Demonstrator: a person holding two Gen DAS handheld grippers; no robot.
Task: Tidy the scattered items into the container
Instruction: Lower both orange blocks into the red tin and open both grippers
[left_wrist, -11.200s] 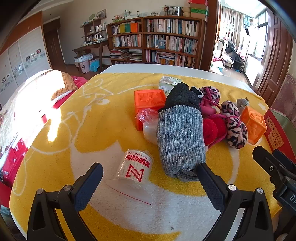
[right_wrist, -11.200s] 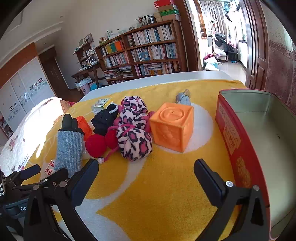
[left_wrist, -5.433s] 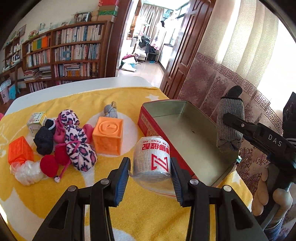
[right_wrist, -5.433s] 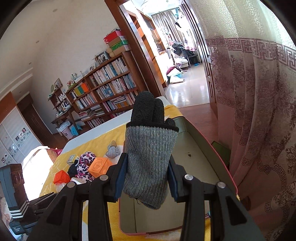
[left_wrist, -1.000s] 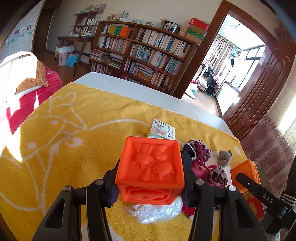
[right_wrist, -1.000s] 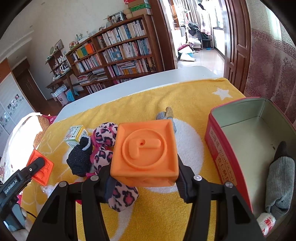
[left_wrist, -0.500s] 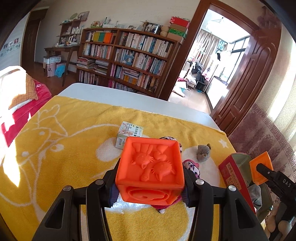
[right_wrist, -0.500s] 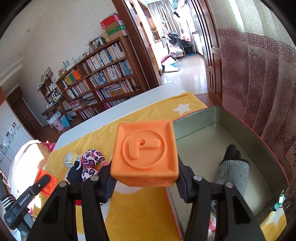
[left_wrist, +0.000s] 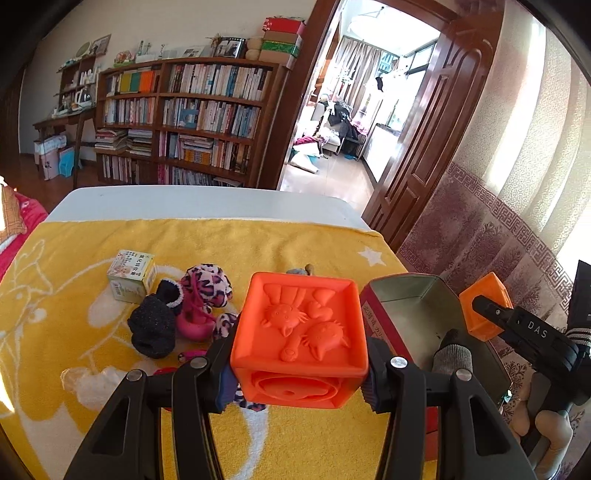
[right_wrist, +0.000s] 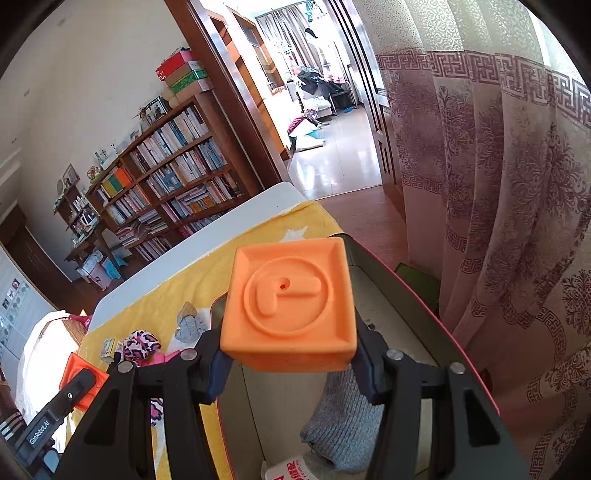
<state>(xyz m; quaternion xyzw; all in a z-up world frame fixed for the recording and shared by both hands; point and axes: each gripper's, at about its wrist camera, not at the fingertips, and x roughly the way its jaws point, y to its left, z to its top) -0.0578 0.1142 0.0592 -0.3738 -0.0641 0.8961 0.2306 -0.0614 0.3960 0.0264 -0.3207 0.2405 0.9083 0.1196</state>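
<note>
My left gripper (left_wrist: 301, 373) is shut on a dark orange soft cube with an animal relief (left_wrist: 300, 334), held above the yellow blanket just left of the red tin (left_wrist: 375, 317). My right gripper (right_wrist: 290, 358) is shut on a lighter orange cube with a "P" relief (right_wrist: 291, 302), held over the open tin (right_wrist: 402, 295); that cube also shows in the left wrist view (left_wrist: 484, 301). Inside the tin lie a grey glove (right_wrist: 343, 432) and a white roll (right_wrist: 290, 469).
On the blanket (left_wrist: 74, 258) lie a small green-white box (left_wrist: 131, 275), a dark knit sock (left_wrist: 153, 325), leopard-print socks (left_wrist: 207, 286), a clear plastic bag (left_wrist: 92, 380) and a small grey plush (right_wrist: 188, 325). A curtain (right_wrist: 517, 184) hangs right of the tin.
Both grippers have carried their cubes to the right. The right cube has moved from the tin's near edge to above its interior; the left cube has come closer to the tin.
</note>
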